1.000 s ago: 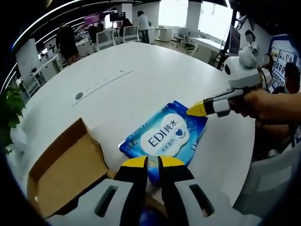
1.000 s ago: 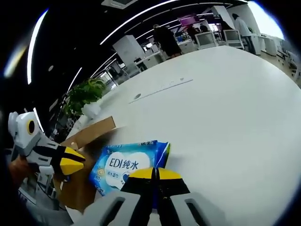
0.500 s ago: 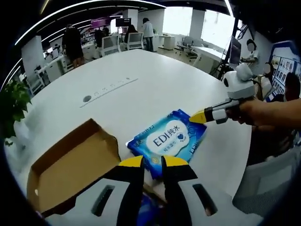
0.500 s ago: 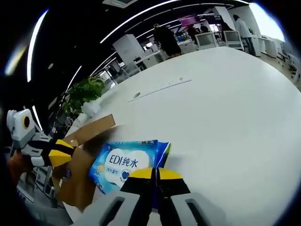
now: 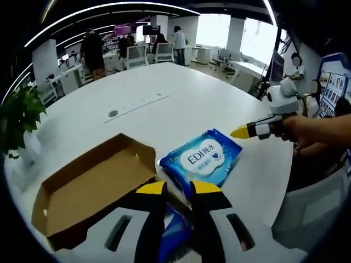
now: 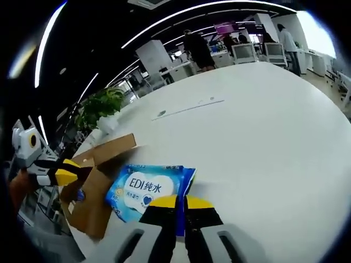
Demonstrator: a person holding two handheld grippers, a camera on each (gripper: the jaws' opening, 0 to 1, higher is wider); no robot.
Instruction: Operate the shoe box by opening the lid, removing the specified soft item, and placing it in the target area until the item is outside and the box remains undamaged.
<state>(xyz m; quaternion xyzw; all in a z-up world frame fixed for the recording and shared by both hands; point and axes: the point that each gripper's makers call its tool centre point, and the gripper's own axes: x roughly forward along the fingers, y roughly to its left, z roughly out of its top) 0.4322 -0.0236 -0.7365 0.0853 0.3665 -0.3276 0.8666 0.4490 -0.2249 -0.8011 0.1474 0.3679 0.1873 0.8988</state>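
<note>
One open cardboard shoe box (image 5: 90, 189), one blue wipes pack (image 5: 202, 160) and two grippers are present on the white table (image 5: 164, 104); in the left gripper view the box lies at left, the pack lies flat on the table just right of it and outside it, and the right gripper (image 5: 239, 132) hangs further right, clear of the pack. The left gripper (image 5: 179, 188) shows a narrow gap between its jaws with nothing held, and the right gripper's jaws appear pressed together, also holding nothing. Compared with 0.5 s ago, the left gripper view sits further back from the pack, and the right gripper's tip, then at the pack's corner, now stands apart from it.
</note>
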